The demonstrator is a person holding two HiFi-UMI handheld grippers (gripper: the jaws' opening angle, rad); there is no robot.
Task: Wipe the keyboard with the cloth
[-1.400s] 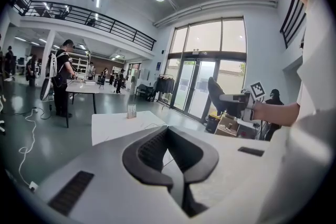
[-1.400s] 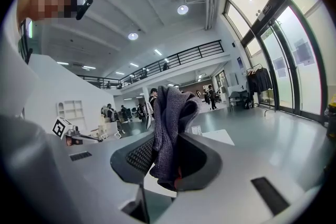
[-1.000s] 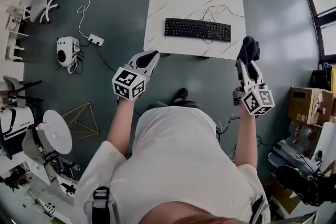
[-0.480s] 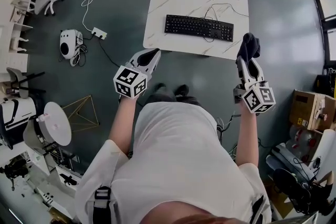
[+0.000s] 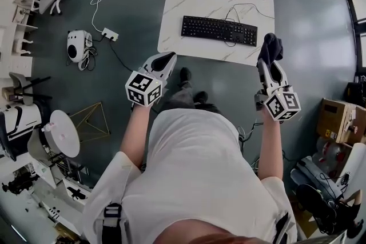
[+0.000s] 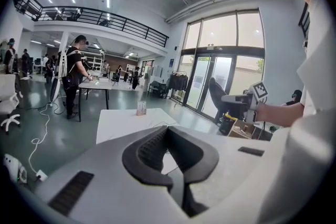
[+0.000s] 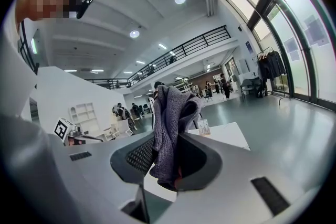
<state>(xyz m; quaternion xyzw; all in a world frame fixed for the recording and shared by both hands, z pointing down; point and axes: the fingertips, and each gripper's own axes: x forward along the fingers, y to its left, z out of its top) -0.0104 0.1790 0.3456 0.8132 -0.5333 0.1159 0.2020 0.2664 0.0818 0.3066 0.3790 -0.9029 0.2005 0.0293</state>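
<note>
Marble table [image 5: 189,0] holds keyboard [image 5: 219,30], long axis 9-3. R gripper [image 5: 267,67] clamps cloth [image 5: 270,48]; keyboard at its 11 o'clock, close. L gripper [image 5: 162,61] shut, empty, farther; keyboard at 1.

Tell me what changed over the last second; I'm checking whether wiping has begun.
One shoe stepped forward toward the table. Otherwise unchanged: the right gripper still clamps the grey cloth clear of the keyboard, and the left gripper stays shut and empty.
</note>
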